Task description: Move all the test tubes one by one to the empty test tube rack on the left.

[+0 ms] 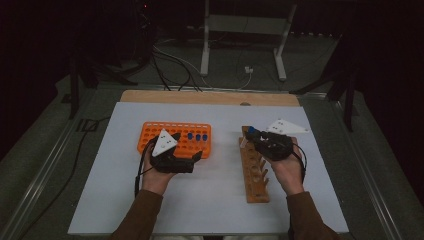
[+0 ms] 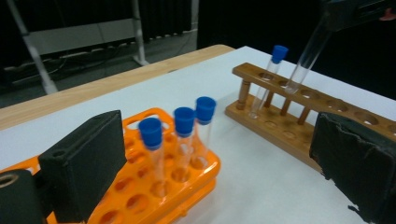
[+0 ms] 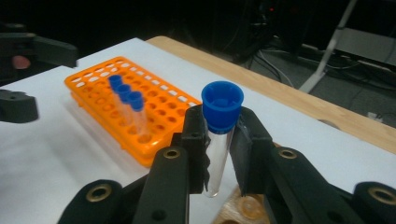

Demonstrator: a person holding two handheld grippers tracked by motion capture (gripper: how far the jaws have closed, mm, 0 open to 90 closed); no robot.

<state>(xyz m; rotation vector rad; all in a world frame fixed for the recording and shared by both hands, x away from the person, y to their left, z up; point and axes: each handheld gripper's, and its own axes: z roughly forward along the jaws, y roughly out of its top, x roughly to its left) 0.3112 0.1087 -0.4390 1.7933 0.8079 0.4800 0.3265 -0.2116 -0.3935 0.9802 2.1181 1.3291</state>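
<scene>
— Dark room, white table (image 1: 210, 200)?
— Yes; from above, the right gripper (image 1: 261, 141) hovers at the wooden rack (image 1: 255, 172).
— Left gripper (image 2: 210, 158)?
— Spread wide by the orange rack (image 2: 154, 186).
— Right view?
— Jaws pinch a blue-capped tube (image 3: 220, 135).

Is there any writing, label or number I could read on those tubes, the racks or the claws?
None can be read.
Orange rack: no print shows on its wall.
Wooden rack: plain wood, no marks.
Blue-capped tube in the right claw: clear, no label or scale visible.
Three capped tubes in the orange rack: no labels.
Left claw: black pads, no brand visible.
White table: bare of print.
</scene>
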